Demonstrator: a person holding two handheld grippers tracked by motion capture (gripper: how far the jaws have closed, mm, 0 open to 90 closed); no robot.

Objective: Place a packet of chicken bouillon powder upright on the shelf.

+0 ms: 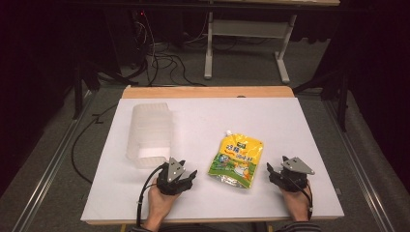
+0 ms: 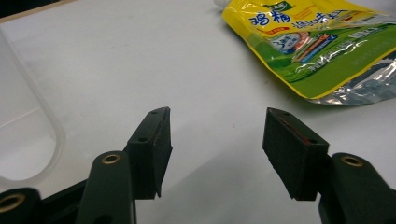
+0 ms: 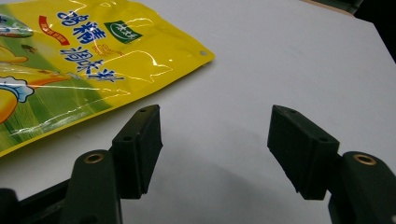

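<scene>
A yellow and green spouted pouch (image 1: 237,160) lies flat on the white table, between the two hands. A clear plastic container (image 1: 150,134) lies to its left. My left gripper (image 1: 189,175) rests low near the front edge, just right of the container's near end, open with only bare table between its jaws (image 2: 217,135). The pouch (image 2: 317,46) shows at the upper right of the left gripper view, apart from the jaws. My right gripper (image 1: 273,170) sits right of the pouch, open and empty (image 3: 215,130). In the right gripper view the pouch (image 3: 79,65) lies just beyond the left jaw.
The container's rounded clear rim (image 2: 44,126) is at the left in the left gripper view. The white table (image 1: 270,116) has a wooden strip (image 1: 208,92) along its far edge. Beyond it stand a metal frame (image 1: 246,34) and loose cables (image 1: 159,58) on the floor.
</scene>
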